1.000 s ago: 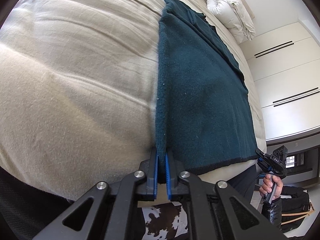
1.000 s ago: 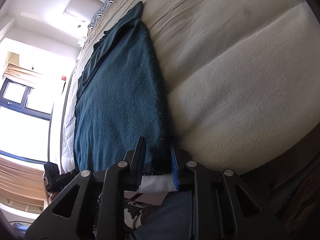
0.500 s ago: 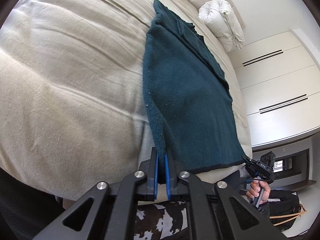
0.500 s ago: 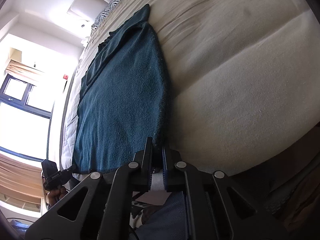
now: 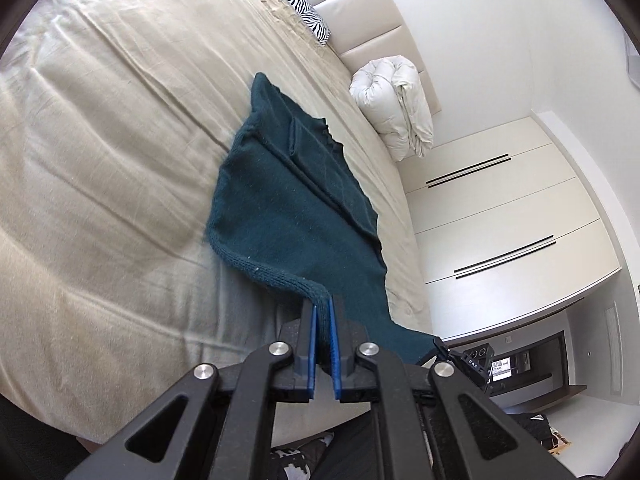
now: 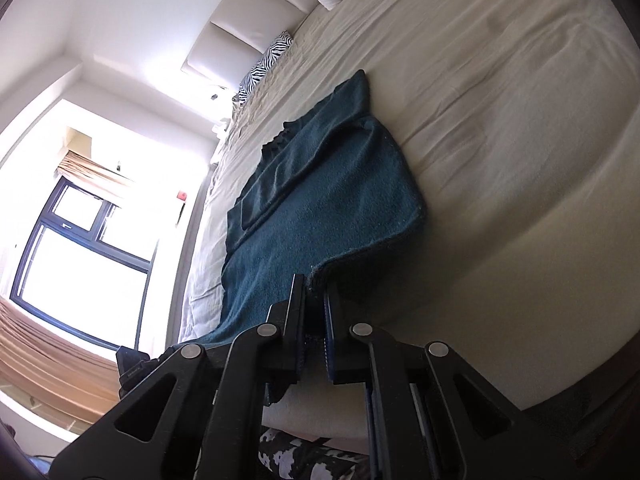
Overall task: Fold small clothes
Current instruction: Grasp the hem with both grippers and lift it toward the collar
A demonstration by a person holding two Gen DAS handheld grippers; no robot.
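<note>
A dark teal knitted sweater (image 5: 296, 216) lies on the beige bed (image 5: 100, 168), its sleeves folded in over the body. My left gripper (image 5: 323, 308) is shut on one bottom corner of its hem, lifted off the sheet. In the right wrist view the same sweater (image 6: 320, 200) rises toward my right gripper (image 6: 314, 284), which is shut on the other hem corner. The near hem hangs in the air between both grippers. The other gripper (image 5: 472, 360) shows at the lower right of the left wrist view, and at the lower left (image 6: 134, 364) of the right one.
A rolled white duvet (image 5: 396, 108) and a zebra-print pillow (image 5: 304, 10) lie at the padded headboard (image 5: 360, 24). White wardrobe doors (image 5: 512, 208) stand beyond the bed. A bright window (image 6: 80, 248) is on the opposite side. A cowhide-patterned rug (image 6: 296, 456) lies below the bed edge.
Both grippers have risen and tilted up, lifting the sweater's near hem off the bed. The right gripper closed onto its corner. More of the headboard and room is in view.
</note>
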